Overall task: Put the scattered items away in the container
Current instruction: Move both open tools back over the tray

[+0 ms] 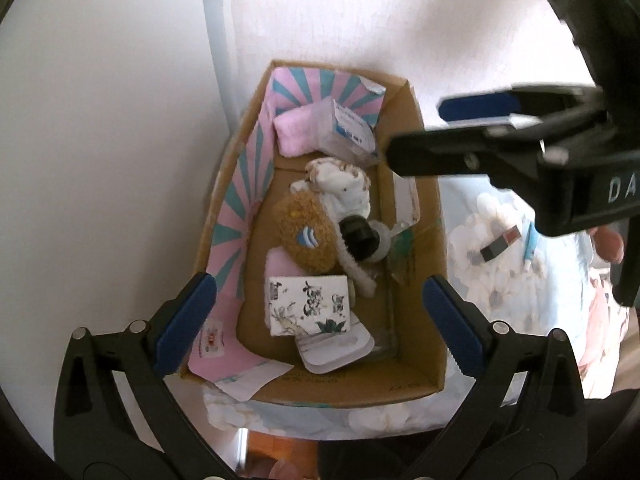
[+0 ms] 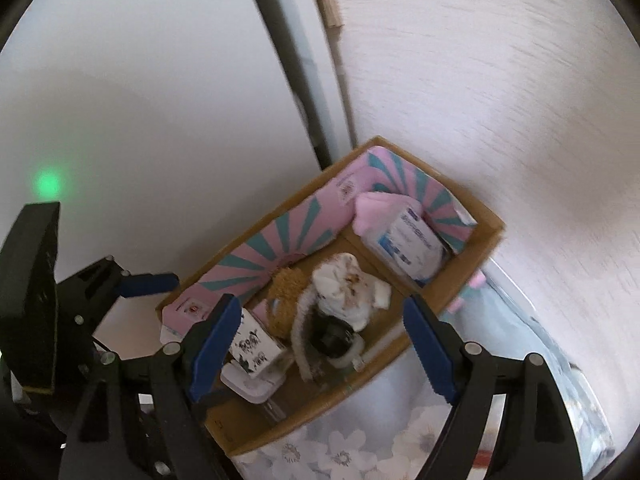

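A cardboard box lined with pink-and-teal paper stands on a floral cloth. Inside lie a pink cloth, a tissue pack, a white patterned rag, a brown plush, a black round thing and an ink-printed white box. My left gripper hovers open over the box's near end, empty. My right gripper hangs open above the box's middle, empty. On the cloth outside rest a small black-and-red block and a pale blue tube.
White walls meet behind the box, with a grey vertical strip in the corner. A fingertip shows beside the right gripper's body. A small pink thing lies on the cloth past the box's far corner.
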The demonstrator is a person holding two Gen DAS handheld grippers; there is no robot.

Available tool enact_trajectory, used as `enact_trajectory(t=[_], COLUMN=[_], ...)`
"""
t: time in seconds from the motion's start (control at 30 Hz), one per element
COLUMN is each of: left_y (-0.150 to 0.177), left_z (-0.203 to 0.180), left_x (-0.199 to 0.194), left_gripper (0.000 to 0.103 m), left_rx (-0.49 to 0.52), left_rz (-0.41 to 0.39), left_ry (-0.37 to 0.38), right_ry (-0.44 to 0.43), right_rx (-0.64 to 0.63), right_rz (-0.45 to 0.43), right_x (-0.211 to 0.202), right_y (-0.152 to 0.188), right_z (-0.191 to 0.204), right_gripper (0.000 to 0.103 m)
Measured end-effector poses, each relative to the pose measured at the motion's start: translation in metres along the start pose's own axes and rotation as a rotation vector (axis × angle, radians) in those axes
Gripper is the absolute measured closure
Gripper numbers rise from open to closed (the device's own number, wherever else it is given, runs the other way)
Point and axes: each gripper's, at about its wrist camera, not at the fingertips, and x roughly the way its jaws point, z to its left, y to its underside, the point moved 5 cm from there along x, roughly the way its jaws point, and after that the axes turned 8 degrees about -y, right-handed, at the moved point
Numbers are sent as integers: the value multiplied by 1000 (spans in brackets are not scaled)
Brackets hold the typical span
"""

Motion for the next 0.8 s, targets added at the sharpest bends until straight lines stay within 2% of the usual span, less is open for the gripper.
enact_trajectory(t=[0.13, 0.27, 0.47, 0.57, 0.7, 0.8], left_y=[-7, -15, -25, -33, -42, -46], left_z=[-3, -13, -36, -51, -74, -93], left_x=[-9, -18, -35, -48, -62, -64], left_gripper=[1, 1, 1, 1, 1, 0], left_rx=[0, 21, 53, 85, 136, 159], left_rz=[-29, -62, -103, -132, -178, -185], left_ry=[3, 11, 66, 68, 59, 88], right_ry=[54, 83, 135, 161, 258, 319], right_rx=[29, 64, 145, 215, 302, 357], right_rz=[-9, -64, -113, -188, -299, -314], right_x=[-19, -47, -89, -120, -168, -188], right_y=[10, 20, 44, 63, 94, 119], right_z=[-9, -16, -35, -50, -76, -94], right_gripper=[23, 23, 23, 23, 23, 23])
